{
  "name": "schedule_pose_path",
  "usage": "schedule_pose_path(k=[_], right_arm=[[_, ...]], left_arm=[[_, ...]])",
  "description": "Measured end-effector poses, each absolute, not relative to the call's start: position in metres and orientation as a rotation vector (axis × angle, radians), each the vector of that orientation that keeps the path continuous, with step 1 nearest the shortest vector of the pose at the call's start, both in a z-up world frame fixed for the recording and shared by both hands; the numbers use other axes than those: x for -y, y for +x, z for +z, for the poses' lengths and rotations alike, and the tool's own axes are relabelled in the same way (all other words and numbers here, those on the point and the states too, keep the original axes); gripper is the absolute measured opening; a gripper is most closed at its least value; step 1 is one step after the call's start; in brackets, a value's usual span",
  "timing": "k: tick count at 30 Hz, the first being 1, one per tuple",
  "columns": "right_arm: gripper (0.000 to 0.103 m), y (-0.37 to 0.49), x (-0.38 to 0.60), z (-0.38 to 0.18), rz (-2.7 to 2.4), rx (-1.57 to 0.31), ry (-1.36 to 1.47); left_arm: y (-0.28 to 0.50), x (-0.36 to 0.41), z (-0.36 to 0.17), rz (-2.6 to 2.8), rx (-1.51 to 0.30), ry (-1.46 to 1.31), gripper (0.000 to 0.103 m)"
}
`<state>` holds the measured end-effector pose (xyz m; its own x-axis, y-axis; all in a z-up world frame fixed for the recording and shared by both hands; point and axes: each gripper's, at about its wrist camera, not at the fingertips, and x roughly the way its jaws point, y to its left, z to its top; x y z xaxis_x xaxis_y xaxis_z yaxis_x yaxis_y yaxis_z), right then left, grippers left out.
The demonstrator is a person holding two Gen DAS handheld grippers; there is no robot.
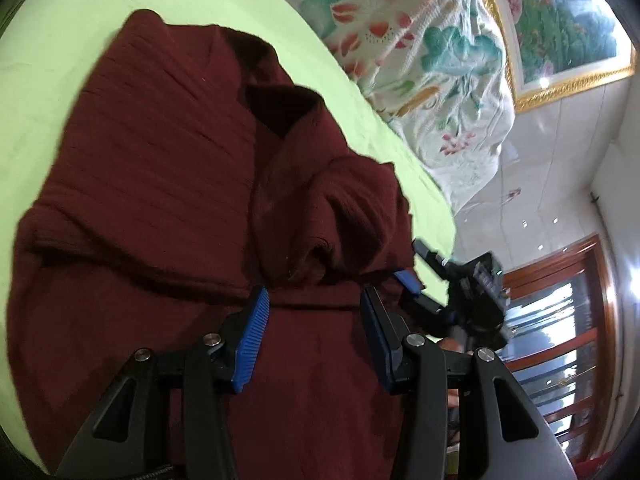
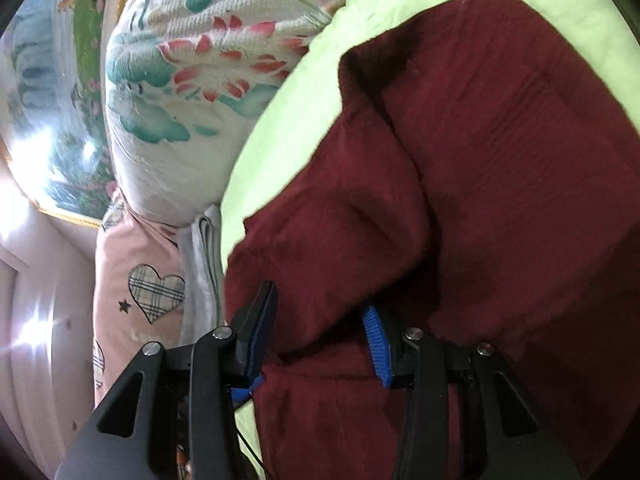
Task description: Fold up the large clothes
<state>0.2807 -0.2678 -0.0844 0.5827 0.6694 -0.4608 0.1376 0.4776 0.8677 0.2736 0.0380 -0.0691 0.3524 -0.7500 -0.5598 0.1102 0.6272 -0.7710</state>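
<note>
A dark red ribbed sweater lies partly folded on a light green bed sheet; it also fills the right wrist view. My left gripper is open, its blue pads apart just above a fold of the sweater, holding nothing. My right gripper is open too, with sweater cloth bunched between its blue pads but not pinched. The right gripper also shows in the left wrist view at the sweater's right edge.
A floral quilt is heaped beside the sweater and also shows in the right wrist view. A pink pillow with plaid hearts and a folded grey cloth lie past the sheet's edge. A framed picture hangs behind.
</note>
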Motion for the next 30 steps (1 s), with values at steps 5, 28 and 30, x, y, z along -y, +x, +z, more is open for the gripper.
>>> schedule_pose_path(k=[5, 28, 30], right_arm=[[0.004, 0.282, 0.272, -0.065, 0.428, -0.869, 1.052], [0.007, 0.229, 0.311, -0.082, 0.476, -0.92, 0.896], [0.007, 0.23, 0.31, -0.077, 0.474, -0.914, 0.883]], left_arm=[[0.289, -0.004, -0.078, -0.649, -1.109, -0.651, 0.047], [0.271, -0.04, -0.071, -0.507, -0.981, -0.582, 0.054], [0.284, -0.042, -0.066, -0.512, -0.977, -0.611, 0.063]])
